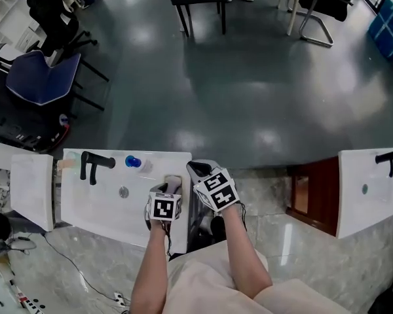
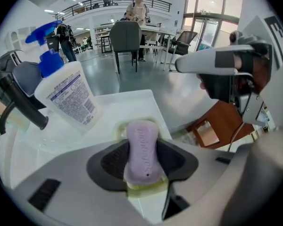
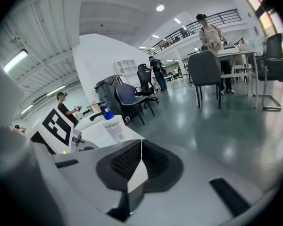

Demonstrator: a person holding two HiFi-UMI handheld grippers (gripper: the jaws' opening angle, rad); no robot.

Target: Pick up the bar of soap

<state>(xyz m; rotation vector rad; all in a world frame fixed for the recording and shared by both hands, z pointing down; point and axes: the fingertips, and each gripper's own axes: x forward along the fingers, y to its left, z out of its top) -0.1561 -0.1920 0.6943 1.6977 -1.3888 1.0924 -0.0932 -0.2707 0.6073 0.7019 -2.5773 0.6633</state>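
Wide grey polished floor [image 1: 249, 97] all around, and up against it the long white sink [image 1: 85, 205] on the left of the scene, with a second white sink [image 1: 363, 201] well apart on the far right. A blue chair [image 1: 42, 77] stands off at the far left.

On the near sink, the black faucet [image 1: 92, 164] rises at the left. Just right of it stands a white spray bottle [image 2: 68, 95] with a blue top. The round drain [image 1: 123, 191] sits in the basin nearer the person.

Now the grippers, side by side at the sink's right end. The left gripper [image 2: 142, 161] is over the right corner of the sink, its marker cube facing up. Its two dark pads are drawn in against the long sides of the bar of soap [image 2: 142, 147], so it has the soap pinched between them. The right gripper [image 3: 140, 161] hangs just to the right of it, past the sink's right edge, with its jaws pressed fully together and nothing between them. It's pointing out across the room.

Under the left gripper, a pale yellow-green soap dish [image 2: 144, 192] sits on the white top near the sink's right edge, its rim peeking out in front of and behind the soap. The soap itself is a pale purple bar, lengthwise along the jaws, right over that dish. Whether it's lifted clear of the dish or resting in it, I can't tell from here.
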